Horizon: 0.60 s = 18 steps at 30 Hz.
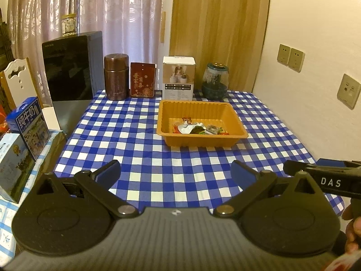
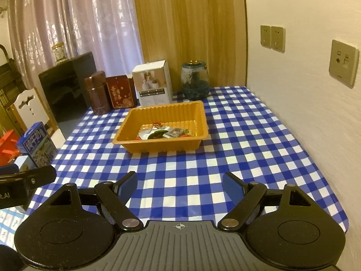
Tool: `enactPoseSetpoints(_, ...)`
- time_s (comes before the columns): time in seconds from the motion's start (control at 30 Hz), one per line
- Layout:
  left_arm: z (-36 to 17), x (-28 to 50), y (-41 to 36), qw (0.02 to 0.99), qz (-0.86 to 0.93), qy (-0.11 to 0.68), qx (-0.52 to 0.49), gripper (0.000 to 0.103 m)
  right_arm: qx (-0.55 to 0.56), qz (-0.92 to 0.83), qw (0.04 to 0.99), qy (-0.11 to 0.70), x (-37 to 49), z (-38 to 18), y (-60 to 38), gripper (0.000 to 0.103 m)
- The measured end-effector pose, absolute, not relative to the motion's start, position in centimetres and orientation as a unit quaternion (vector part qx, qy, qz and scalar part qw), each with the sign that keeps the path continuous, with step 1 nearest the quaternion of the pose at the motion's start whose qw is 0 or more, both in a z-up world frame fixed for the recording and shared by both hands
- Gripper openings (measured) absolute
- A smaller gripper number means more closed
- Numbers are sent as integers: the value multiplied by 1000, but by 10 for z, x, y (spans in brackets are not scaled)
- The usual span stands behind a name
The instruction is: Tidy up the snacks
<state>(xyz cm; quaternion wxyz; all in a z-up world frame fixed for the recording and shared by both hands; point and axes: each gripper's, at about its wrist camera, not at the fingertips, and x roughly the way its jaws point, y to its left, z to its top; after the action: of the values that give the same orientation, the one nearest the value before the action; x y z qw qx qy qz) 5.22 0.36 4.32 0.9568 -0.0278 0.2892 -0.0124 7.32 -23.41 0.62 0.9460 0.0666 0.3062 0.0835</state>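
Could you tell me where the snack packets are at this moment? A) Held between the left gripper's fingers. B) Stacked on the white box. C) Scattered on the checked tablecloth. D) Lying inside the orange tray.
D: the snack packets lie on the floor of the orange tray, and both grippers are open and hold nothing.

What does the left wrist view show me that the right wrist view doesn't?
Only the left wrist view shows the pale box in front of the blue milk carton, and the right gripper's body marked DAS at its right edge. Only the right wrist view shows an orange-red bag at far left. Both show the orange tray with wrapped snacks in it on the checked tablecloth, the brown canister, red box, white box and glass jar behind. Left gripper and right gripper are open, empty.
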Motion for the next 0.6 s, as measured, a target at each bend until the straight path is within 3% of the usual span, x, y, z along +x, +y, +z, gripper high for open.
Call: enactPoseSetpoints(0.6, 50, 7, -2, 957, -6, 288, -19, 103, 65, 89, 947, 303, 16, 14, -235, 82)
